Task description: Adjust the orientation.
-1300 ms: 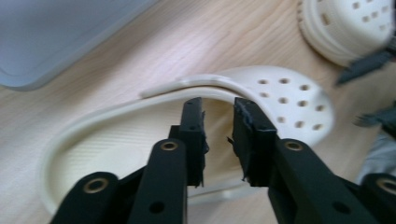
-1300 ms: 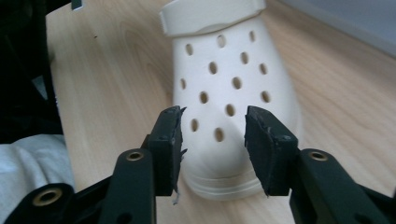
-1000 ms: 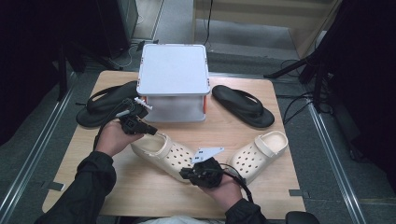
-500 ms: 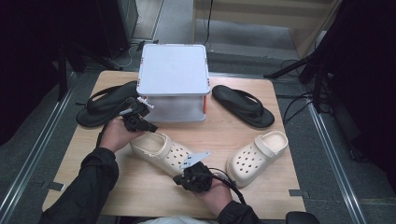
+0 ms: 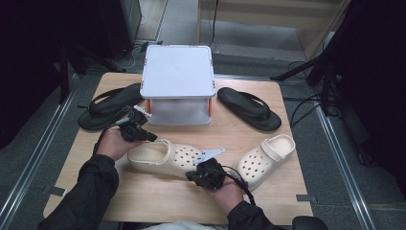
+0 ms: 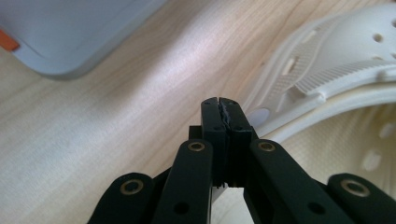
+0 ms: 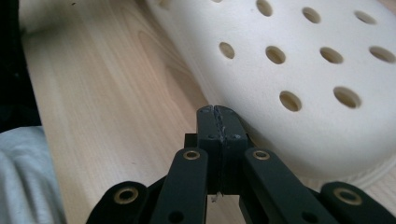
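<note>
Left gripper (image 5: pixel 149 137): jaws fully closed, pinching nothing, tip at the heel rim of the near cream clog (image 5: pixel 165 157); right gripper (image 5: pixel 191 175): jaws likewise pressed together with nothing between them, tip just beside that clog's perforated toe. That clog lies on its sole mid-desk toward the near edge, with the second cream clog (image 5: pixel 265 158) toward the near right corner. Grey lidded box (image 5: pixel 178 72) sits at the far edge between two black flip-flops (image 5: pixel 109 104), one on either side.
</note>
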